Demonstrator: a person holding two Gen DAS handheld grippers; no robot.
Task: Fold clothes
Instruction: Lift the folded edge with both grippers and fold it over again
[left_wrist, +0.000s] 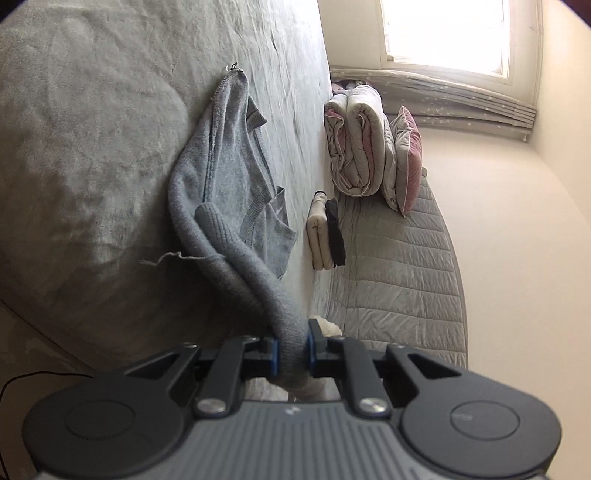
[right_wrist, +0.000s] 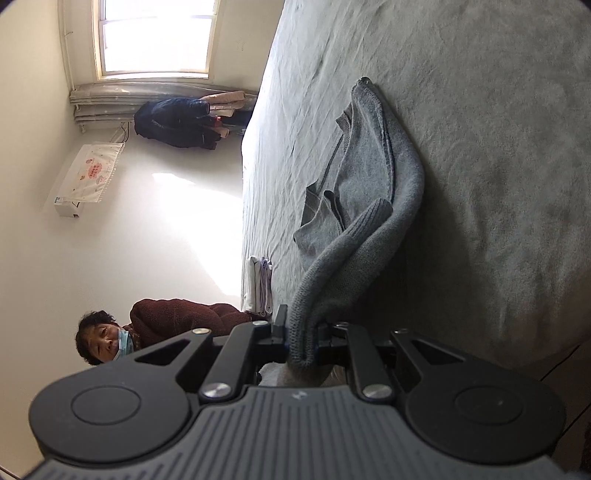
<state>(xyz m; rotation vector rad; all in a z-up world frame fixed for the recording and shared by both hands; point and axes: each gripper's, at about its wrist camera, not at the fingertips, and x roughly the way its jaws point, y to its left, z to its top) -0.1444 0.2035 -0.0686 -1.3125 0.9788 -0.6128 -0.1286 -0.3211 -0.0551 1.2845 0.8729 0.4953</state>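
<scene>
Your sweater lies on the bed, one edge lifted off it into both sets of jaws. Beyond it, folded clothes sit on the bed before the rolled quilt.
</scene>
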